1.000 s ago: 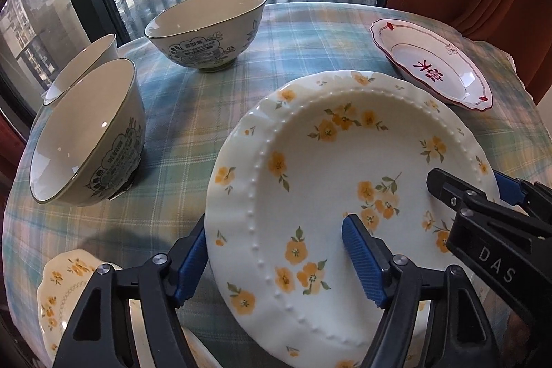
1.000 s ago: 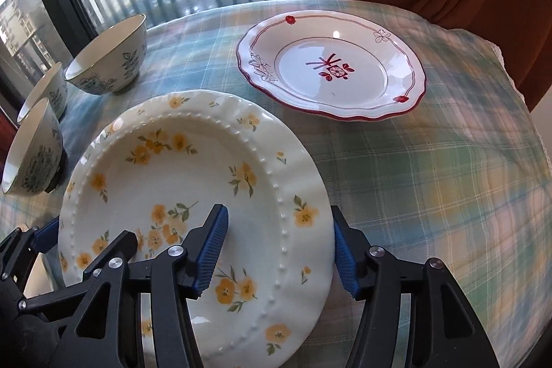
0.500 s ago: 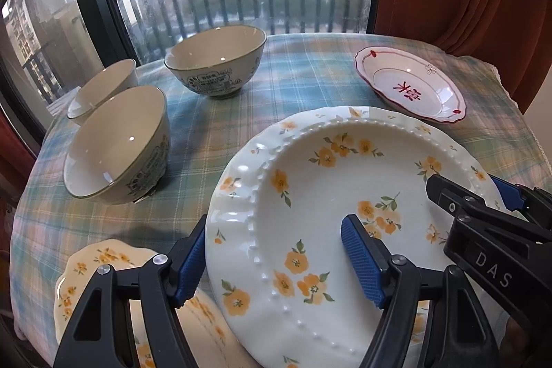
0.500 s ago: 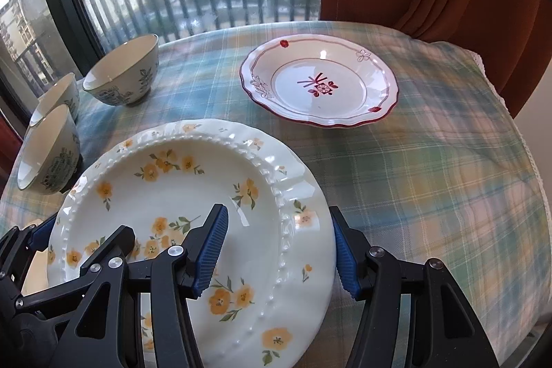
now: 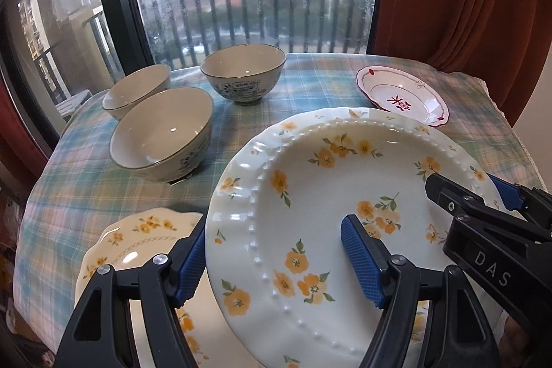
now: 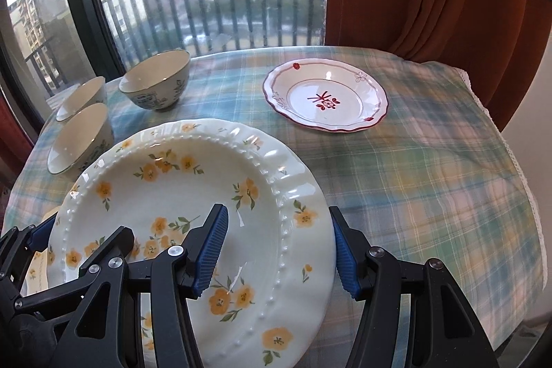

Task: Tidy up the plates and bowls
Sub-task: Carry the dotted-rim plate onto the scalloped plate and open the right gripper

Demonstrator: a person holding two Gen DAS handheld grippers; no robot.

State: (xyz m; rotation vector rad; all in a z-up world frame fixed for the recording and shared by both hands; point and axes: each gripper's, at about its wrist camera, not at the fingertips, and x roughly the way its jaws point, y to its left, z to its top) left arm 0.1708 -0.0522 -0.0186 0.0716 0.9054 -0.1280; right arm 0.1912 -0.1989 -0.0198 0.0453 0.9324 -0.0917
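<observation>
From the left wrist view, the left hand-held gripper (image 5: 272, 261) is clamped on the left rim of the large yellow-flowered plate (image 5: 345, 181), one blue pad under the rim and the other on the plate's inner face. The right hand-held gripper (image 5: 472, 192) reaches in from the right and grips the opposite rim. The plate is held above the worktop (image 5: 86, 181), tilted a little, and it partly overhangs a smaller yellow-flowered plate (image 5: 134, 244) lying on the plaid cloth below and to the left. Three bowls stand apart towards the window: a near bowl (image 5: 162, 133), a left bowl (image 5: 138, 88) just behind it, and a far bowl (image 5: 245, 75). All three are empty. A red-rimmed plate (image 5: 403, 95) lies alone at the far right, also empty.

From the right wrist view, the right hand-held gripper (image 6: 279, 247) is closed on the large plate's right rim (image 6: 300, 219), and the left one (image 6: 38, 237) shows at the lower left edge. The red-rimmed plate (image 6: 324, 95) sits well apart across the cloth.

By my reading, the task is at an early stage: the bowls are not nested, no plates are stacked yet, and the carried plate has still to be set down, likely onto or beside another plate.
</observation>
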